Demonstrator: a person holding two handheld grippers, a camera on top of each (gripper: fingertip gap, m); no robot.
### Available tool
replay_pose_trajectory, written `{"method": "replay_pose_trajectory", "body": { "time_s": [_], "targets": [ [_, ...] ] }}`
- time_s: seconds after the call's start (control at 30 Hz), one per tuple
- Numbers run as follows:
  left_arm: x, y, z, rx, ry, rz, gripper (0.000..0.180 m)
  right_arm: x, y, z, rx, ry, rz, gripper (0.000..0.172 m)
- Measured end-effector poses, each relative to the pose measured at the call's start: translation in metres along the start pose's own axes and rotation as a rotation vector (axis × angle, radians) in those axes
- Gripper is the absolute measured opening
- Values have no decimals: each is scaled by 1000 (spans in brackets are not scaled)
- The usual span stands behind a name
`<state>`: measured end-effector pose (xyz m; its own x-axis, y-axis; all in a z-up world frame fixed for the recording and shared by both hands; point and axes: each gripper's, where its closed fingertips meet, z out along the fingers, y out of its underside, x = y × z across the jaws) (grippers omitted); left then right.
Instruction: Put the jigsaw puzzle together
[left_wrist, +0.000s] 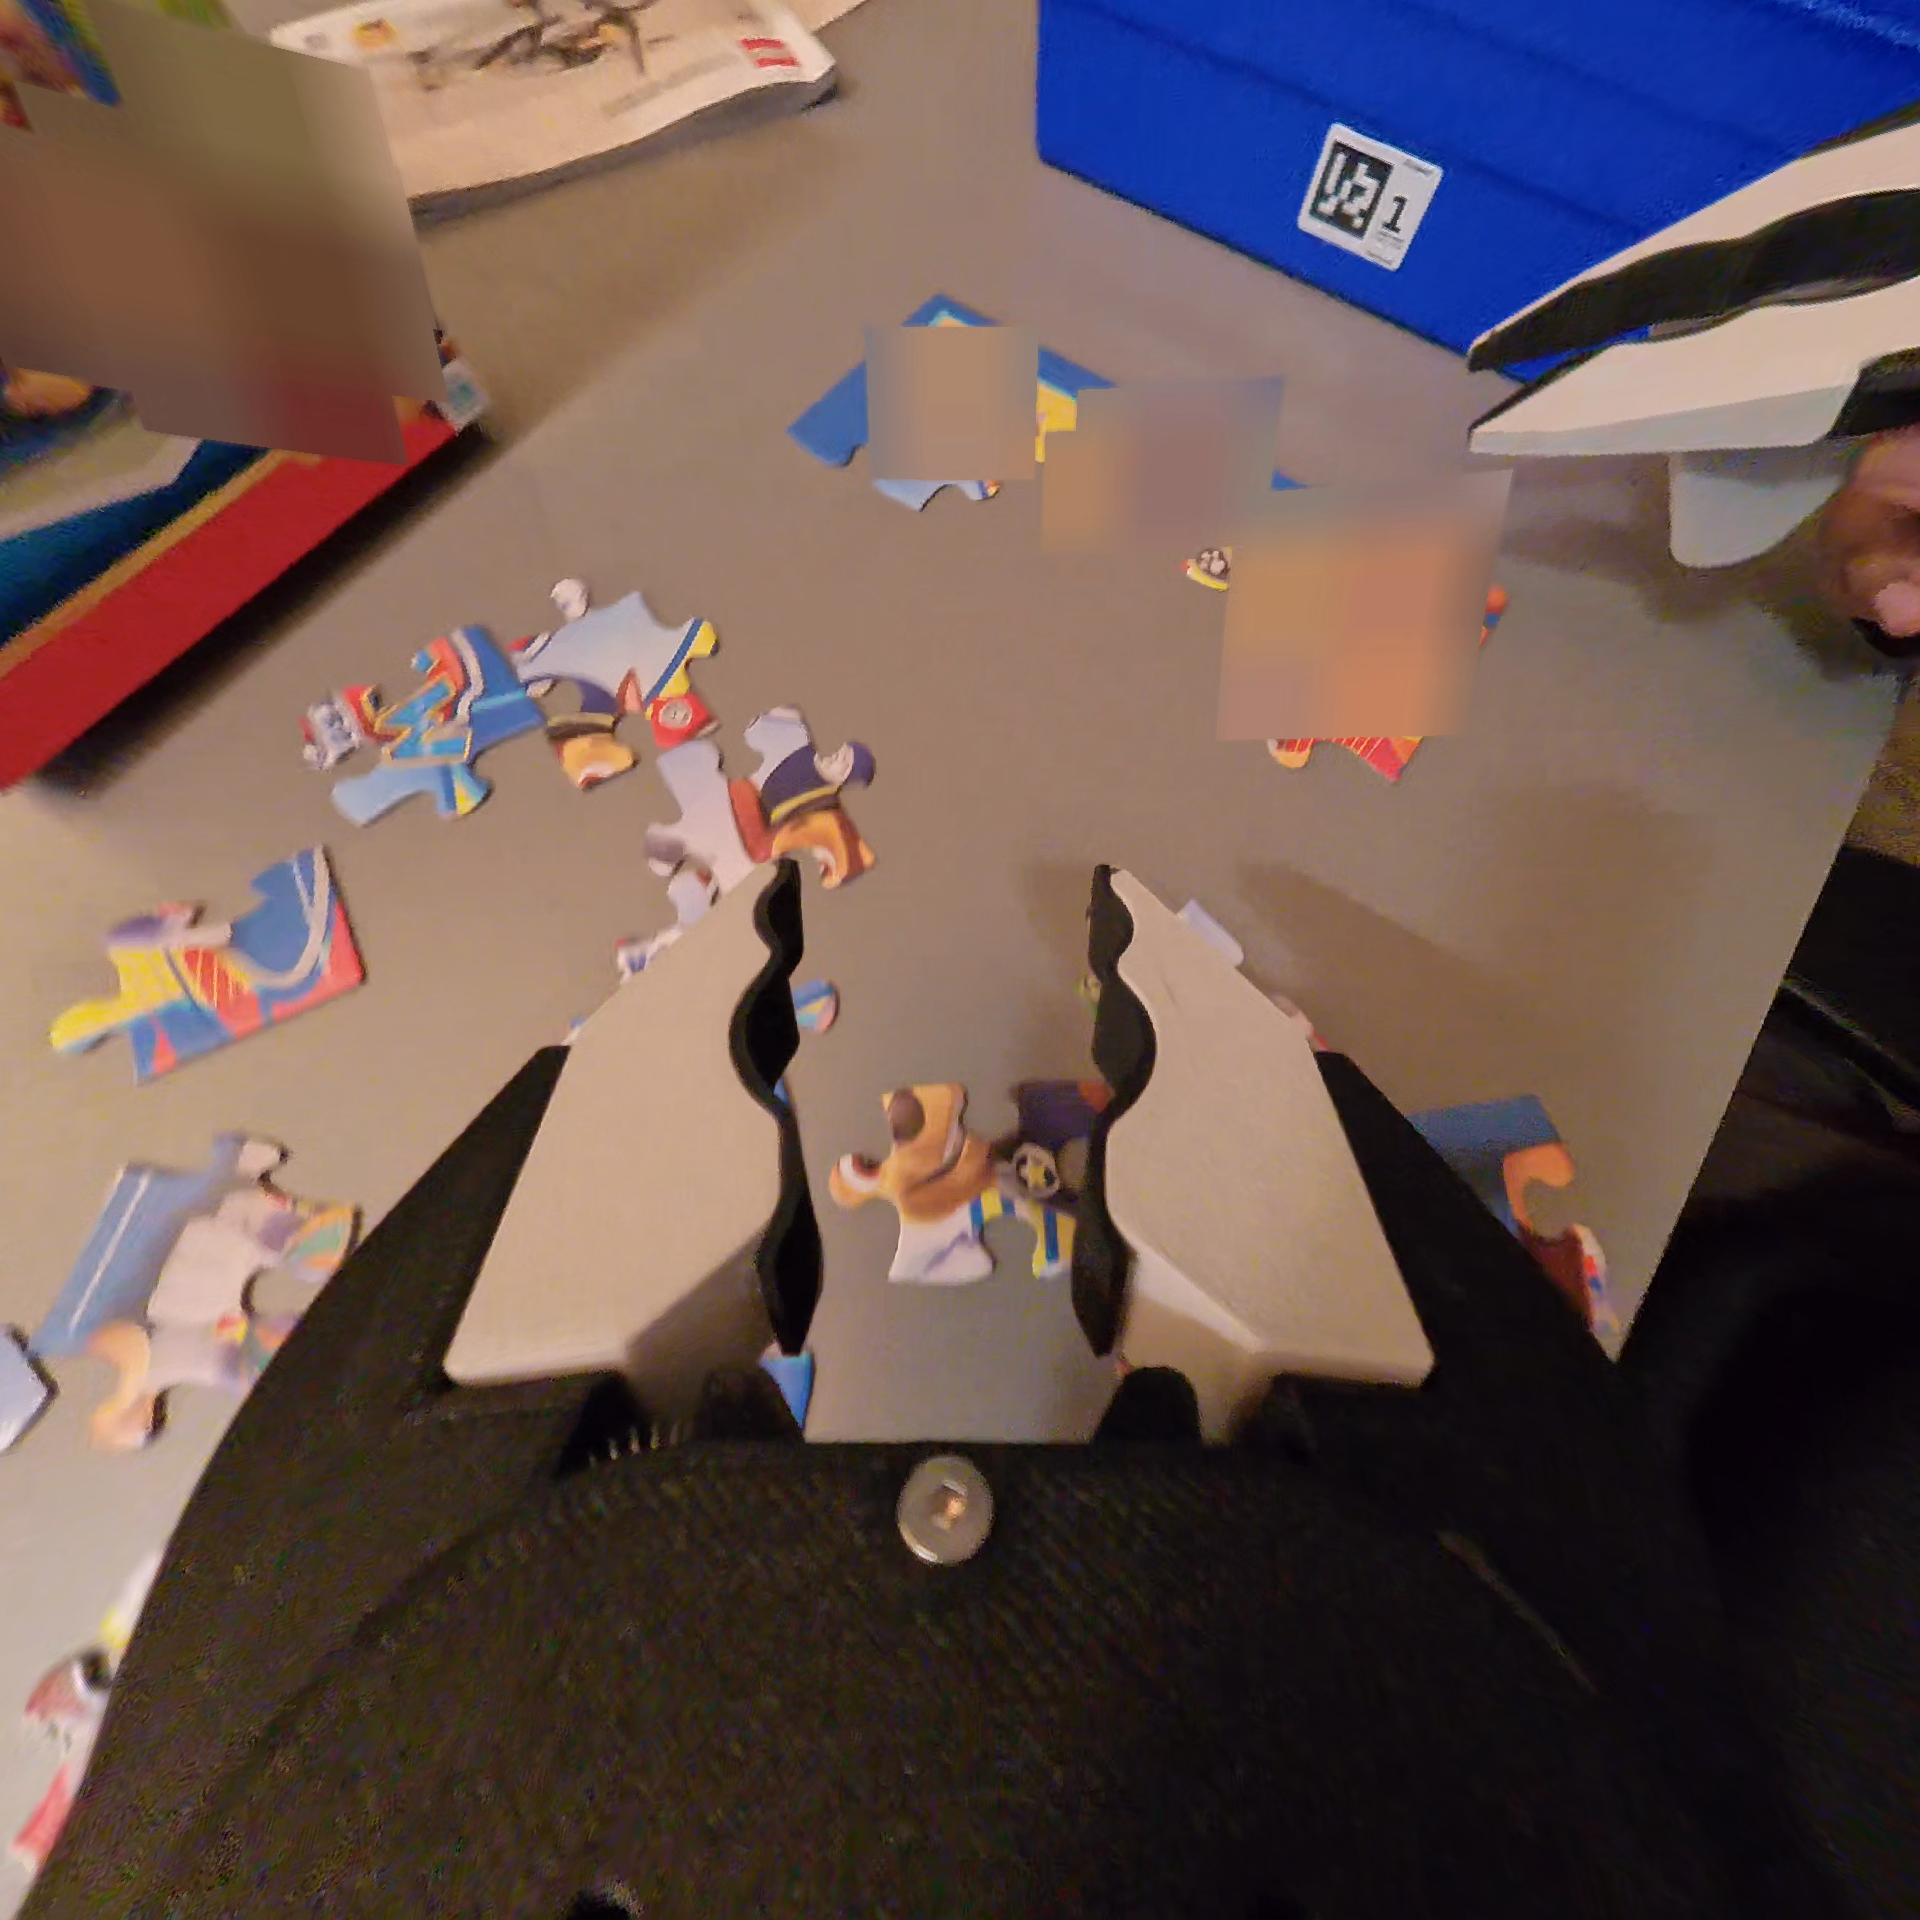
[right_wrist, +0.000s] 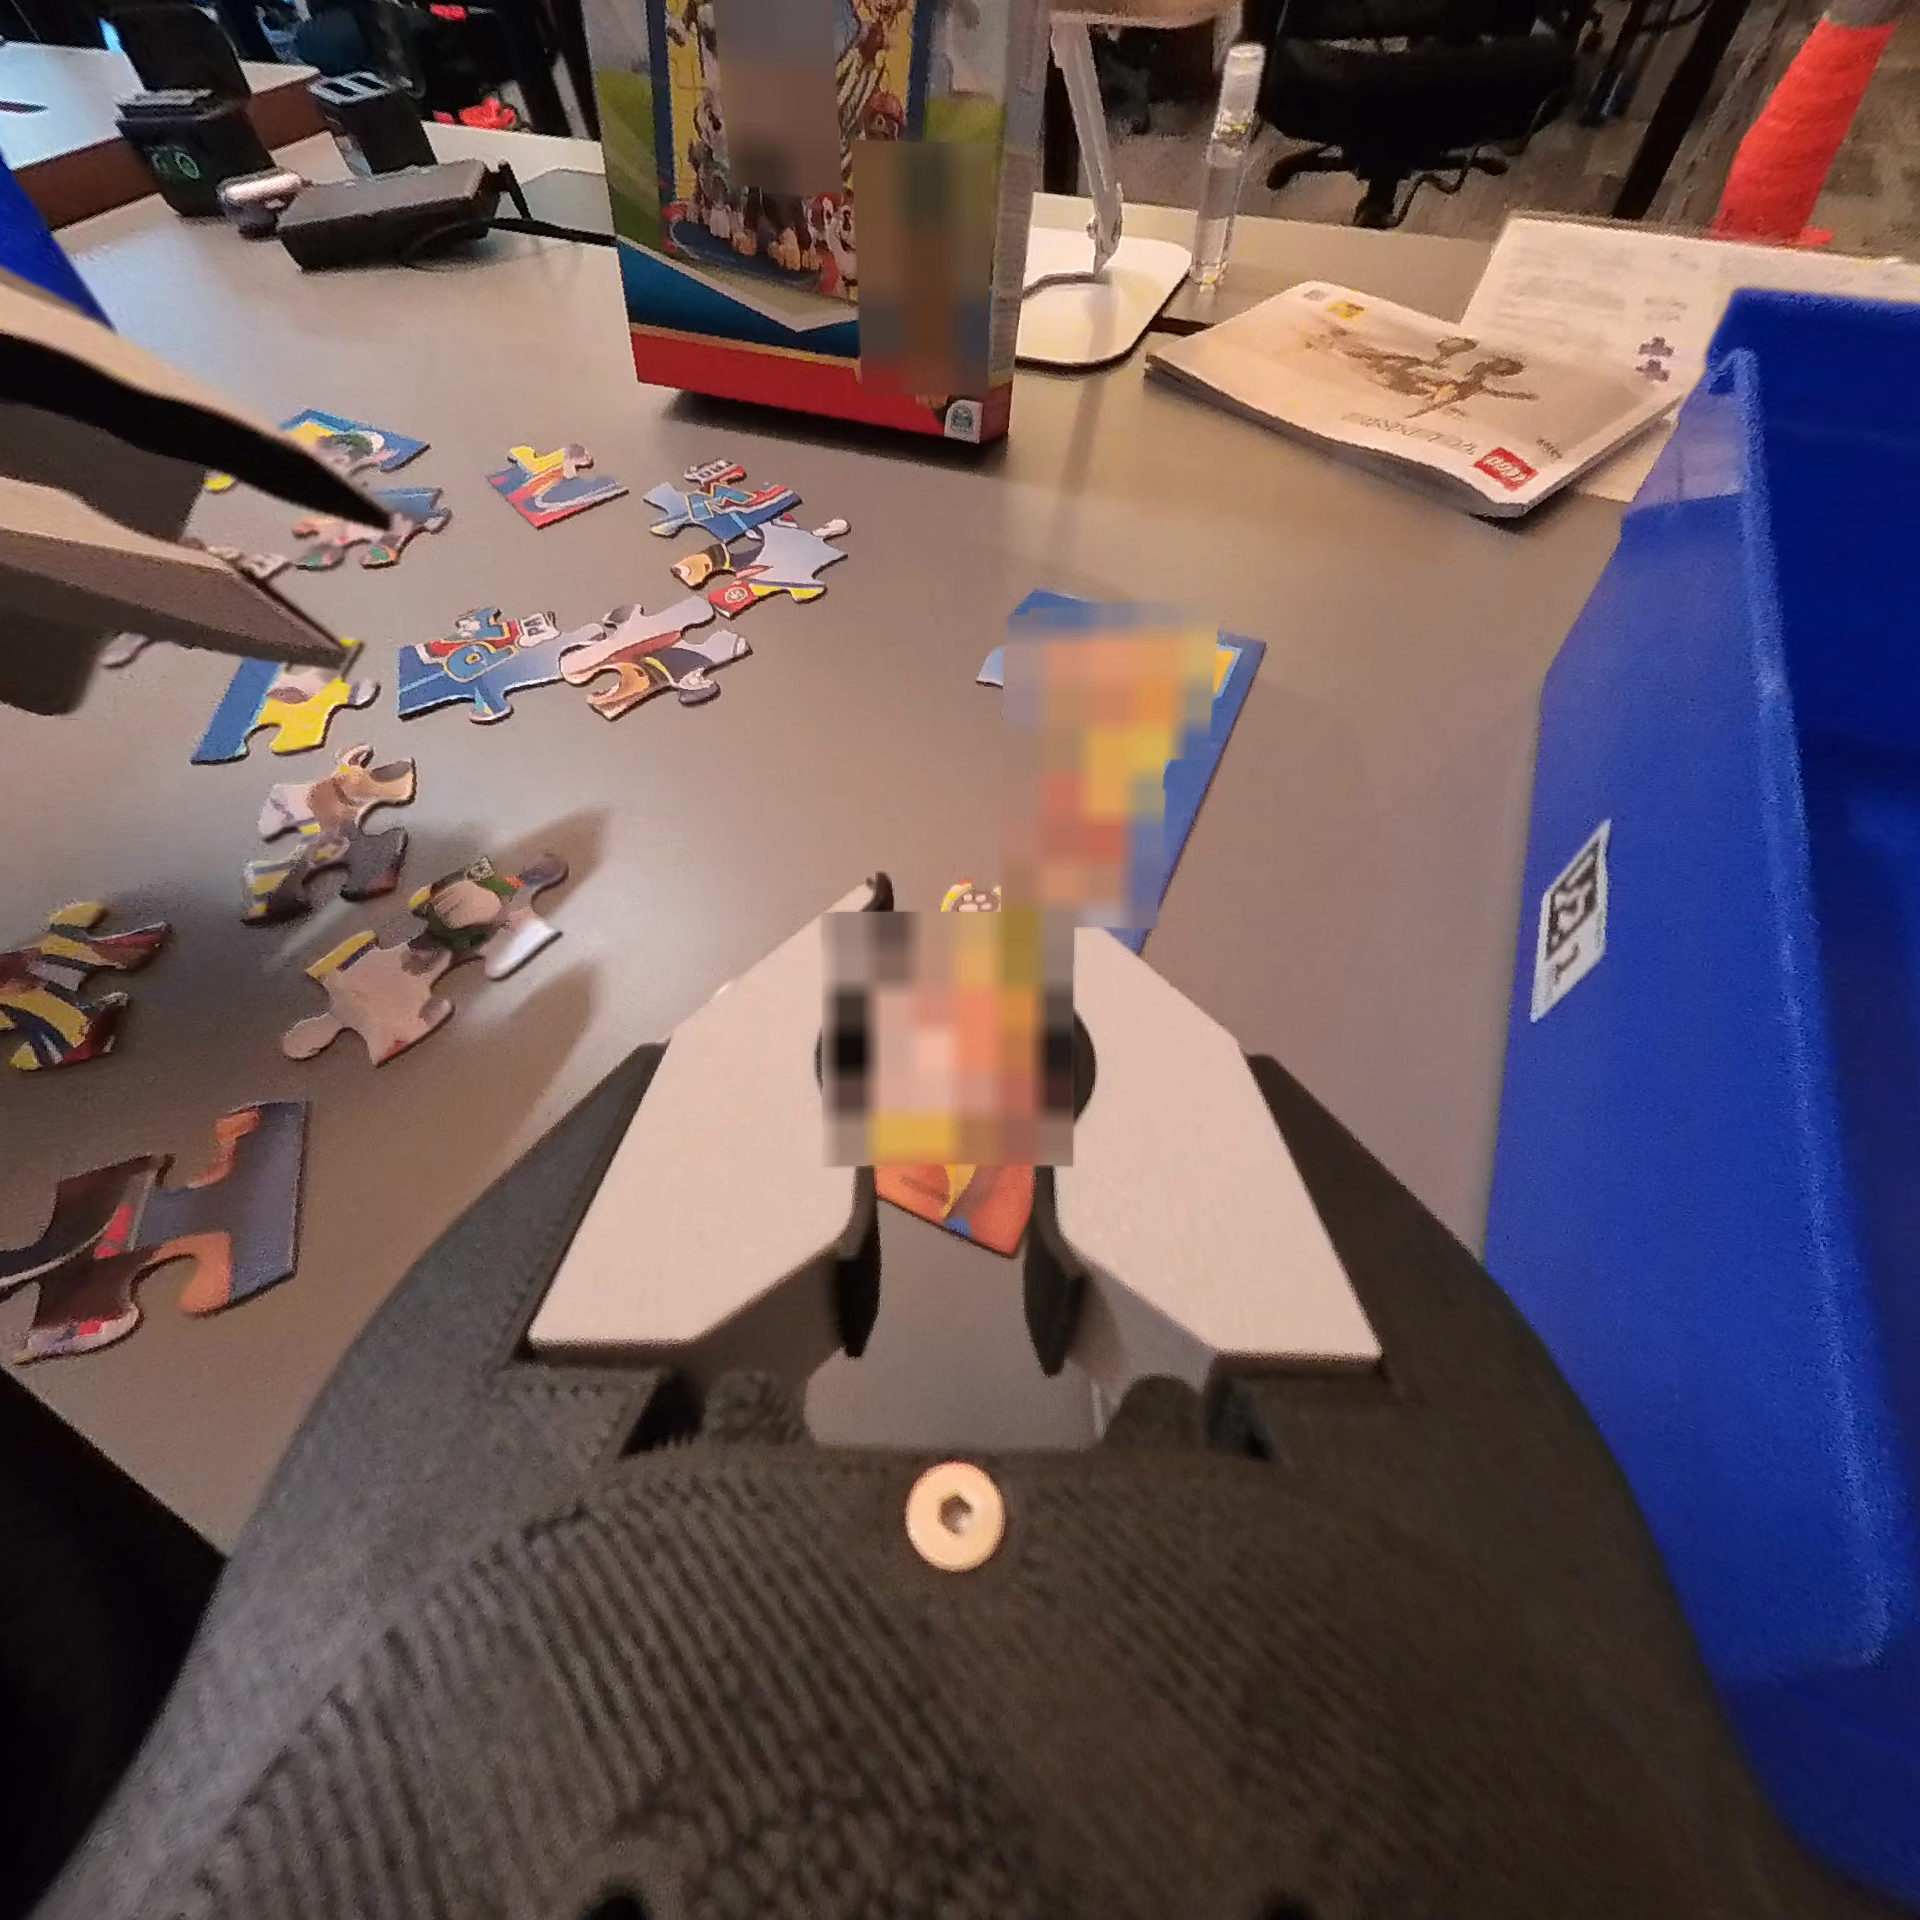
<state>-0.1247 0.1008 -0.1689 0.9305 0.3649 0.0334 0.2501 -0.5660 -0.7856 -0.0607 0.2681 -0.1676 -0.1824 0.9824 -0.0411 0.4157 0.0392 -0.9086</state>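
Observation:
My left gripper (left_wrist: 945, 873) is open wide and low over the grey table (left_wrist: 1039, 665). A puzzle piece with a tan dog (left_wrist: 935, 1184) lies flat on the table between its fingers, and neither pad presses on it. Several loose pieces (left_wrist: 468, 707) lie to its left. My right gripper (right_wrist: 977, 914) hovers over a joined puzzle section with a blue edge (right_wrist: 1216, 727). Its fingers stand apart, its tips are hidden by a mosaic patch, and an orange part of the puzzle (right_wrist: 956, 1205) shows below between them. The right gripper also shows in the left wrist view (left_wrist: 1475, 400).
A blue bin (right_wrist: 1714, 935) stands at the right. An upright puzzle box (right_wrist: 727, 312) and a booklet (right_wrist: 1403, 395) are at the back. Several loose pieces (right_wrist: 436, 935) are scattered to the left. The left gripper (right_wrist: 364, 582) reaches in from the left edge.

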Motion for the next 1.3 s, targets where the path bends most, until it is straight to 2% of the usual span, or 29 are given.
{"method": "replay_pose_trajectory", "body": {
  "time_s": [0.1,0.3,0.63,0.9,1.07,1.17,1.3],
  "targets": [
    [-10,15,-17,-7,-8,-49,55,-1,-1,0,-17,23,-12,24],
    [-41,44,-47,-24,-119,-56,54,2,1,-5,-50,66,-25,24],
    [-66,66,-65,25,-174,-117,53,-29,13,1,-125,38,-78,26],
    [-84,77,-63,33,-197,-156,53,-76,-3,32,-89,-86,-77,27],
    [-78,82,-54,40,-209,-154,53,-139,-4,57,-88,-273,-43,27],
    [-80,79,-60,67,-223,-153,53,-154,4,67,-122,-266,-123,26],
    [-102,81,-85,108,-295,-184,52,-148,6,69,-135,-231,-148,25]
  ]
}}
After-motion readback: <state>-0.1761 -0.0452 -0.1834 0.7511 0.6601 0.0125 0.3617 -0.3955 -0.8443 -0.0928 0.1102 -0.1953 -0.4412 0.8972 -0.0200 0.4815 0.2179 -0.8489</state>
